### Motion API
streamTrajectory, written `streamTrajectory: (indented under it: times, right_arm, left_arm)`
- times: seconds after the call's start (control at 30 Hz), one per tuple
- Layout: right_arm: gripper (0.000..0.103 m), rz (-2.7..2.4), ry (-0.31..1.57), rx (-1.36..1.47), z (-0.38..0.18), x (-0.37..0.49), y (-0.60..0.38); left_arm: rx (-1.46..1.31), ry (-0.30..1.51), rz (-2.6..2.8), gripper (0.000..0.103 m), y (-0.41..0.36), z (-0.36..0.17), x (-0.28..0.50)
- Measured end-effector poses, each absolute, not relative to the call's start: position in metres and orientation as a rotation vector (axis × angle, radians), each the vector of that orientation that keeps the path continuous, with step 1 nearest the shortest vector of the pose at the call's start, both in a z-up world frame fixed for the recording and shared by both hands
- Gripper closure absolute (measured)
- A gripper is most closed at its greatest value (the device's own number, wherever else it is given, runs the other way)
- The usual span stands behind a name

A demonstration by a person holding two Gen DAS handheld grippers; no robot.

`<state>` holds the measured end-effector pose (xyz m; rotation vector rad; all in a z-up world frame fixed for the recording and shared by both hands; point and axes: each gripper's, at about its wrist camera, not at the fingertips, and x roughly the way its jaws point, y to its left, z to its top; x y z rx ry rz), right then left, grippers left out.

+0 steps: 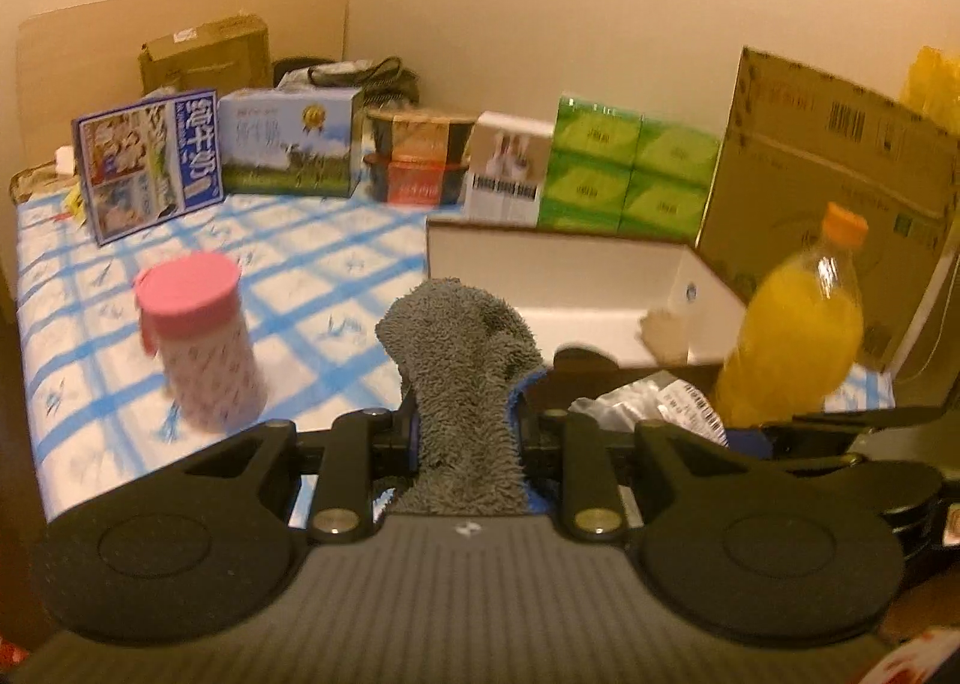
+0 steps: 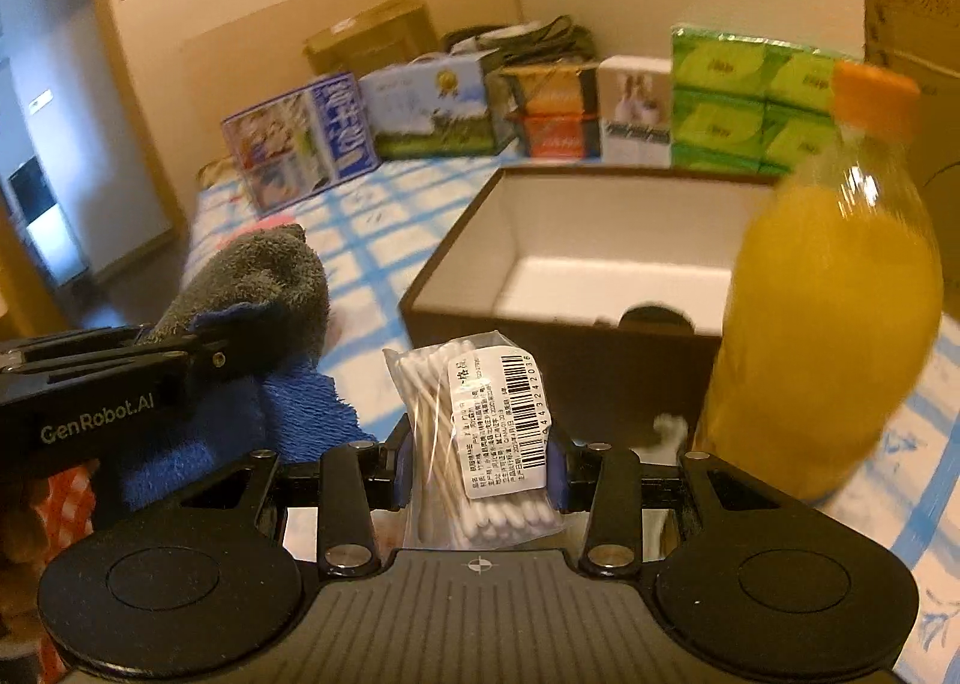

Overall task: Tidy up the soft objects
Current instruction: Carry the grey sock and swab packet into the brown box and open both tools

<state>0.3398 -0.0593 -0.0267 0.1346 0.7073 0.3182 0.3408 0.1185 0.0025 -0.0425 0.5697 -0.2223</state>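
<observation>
Left tool: pinching the cloth. The cloth is gray and fuzzy, with a blue edge. It sticks up between the two fingers.
Right tool: pinching the swab bag. The bag is clear, full of cotton swabs, with a white label. Its long side points forward, toward the box.
Box: open on top, white inside, dark outside. It looks nearly empty. It sits on the blue check surface.
Where the cloth is from the box: just short of the near wall, to the left side. It hangs in the air, not in the box yet.
Where the bag is from the box: just in front of the near wall, about the middle. Also in the air.
Which hand is nearer the box: I think the right one, but only by a little.
Bottle: orange drink, standing just right of the box's near corner. The right tool is close to it and could bump it.
Cup: pink lid, well left of the box, out of the way.
Next move, my guess: both tools go forward and over the near wall, then let go.
</observation>
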Motion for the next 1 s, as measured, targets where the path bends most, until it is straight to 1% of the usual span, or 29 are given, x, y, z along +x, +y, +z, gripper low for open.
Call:
streamTrajectory:
  times: [0.23, 0.43, 0.67, 0.9, 1.0]
  right_arm:
    - [0.061, 0.193, 0.663, 0.185, -0.014, 0.389, -0.053]
    - [0.061, 0.072, 0.631, 0.231, -0.008, 0.441, -0.053]
    - [0.061, -0.035, 0.647, 0.262, -0.022, 0.494, -0.059]
    - [0.061, -0.141, 0.666, 0.285, -0.036, 0.538, -0.072]
    - [0.061, -0.179, 0.689, 0.277, -0.045, 0.552, -0.072]
  left_arm:
    - [-0.057, 0.527, -0.261, 0.080, 0.120, 0.011, 0.391]
    - [-0.097, 0.520, -0.313, 0.080, 0.119, 0.013, 0.449]
    - [-0.173, 0.537, -0.389, 0.080, 0.115, -0.001, 0.519]
    - [-0.175, 0.589, -0.433, 0.080, 0.101, -0.026, 0.582]
    - [-0.199, 0.622, -0.448, 0.078, 0.097, -0.040, 0.603]
